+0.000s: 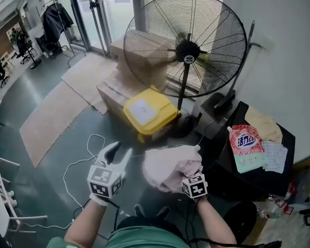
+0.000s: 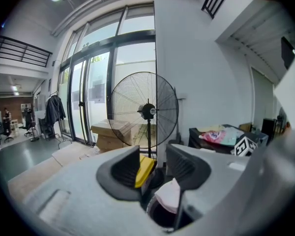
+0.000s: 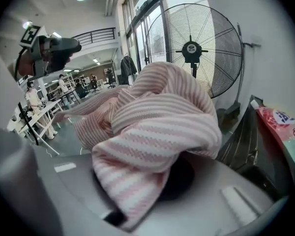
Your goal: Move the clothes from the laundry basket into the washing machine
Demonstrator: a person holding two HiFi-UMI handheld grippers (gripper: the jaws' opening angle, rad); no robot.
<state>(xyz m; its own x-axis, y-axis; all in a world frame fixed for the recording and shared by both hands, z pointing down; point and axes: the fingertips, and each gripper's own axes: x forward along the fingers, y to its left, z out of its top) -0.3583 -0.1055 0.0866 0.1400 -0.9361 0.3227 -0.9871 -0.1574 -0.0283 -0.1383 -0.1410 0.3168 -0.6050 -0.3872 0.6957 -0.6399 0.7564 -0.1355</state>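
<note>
right gripper (image 1: 191, 175): clamped nearly closed on a bunched pink-striped garment (image 1: 167, 165). Cloth drapes over both jaws. Nearest to camera, in front of the pedestal fan (image 1: 186, 48) base.
grip rationale: looks pinched at a fold so the bulk hangs as one wad, off the floor and ready to carry.
left gripper (image 1: 119, 154): jaws wide, nothing between them. In front of the fan and left of its base, apart from the garment. Probably kept free to steady the wad or take the next item.
task thing: garment in the air, in front of the fan base. Not in any machine yet.
laundry basket: not identifiable in head view. Dark round opening (image 2: 163, 221) low in left gripper view might be it; can't confirm.
white cable (image 1: 75, 165): loose on the floor, left of the fan, near the left gripper.
black unit (image 1: 250, 182): just right of the fan base. Could be the washing machine; can't confirm.
detergent pouch (image 1: 246, 148): flat on the unit top, presumably staged for the wash.
yellow lidded bin (image 1: 150, 112): on the floor, just left of the fan base.
cardboard boxes (image 1: 126, 74): stacked behind and left of the fan.
counts: 2 grippers, 1 garment gripped, 1 fan, 1 bin, 1 pouch, at least 2 boxes.
</note>
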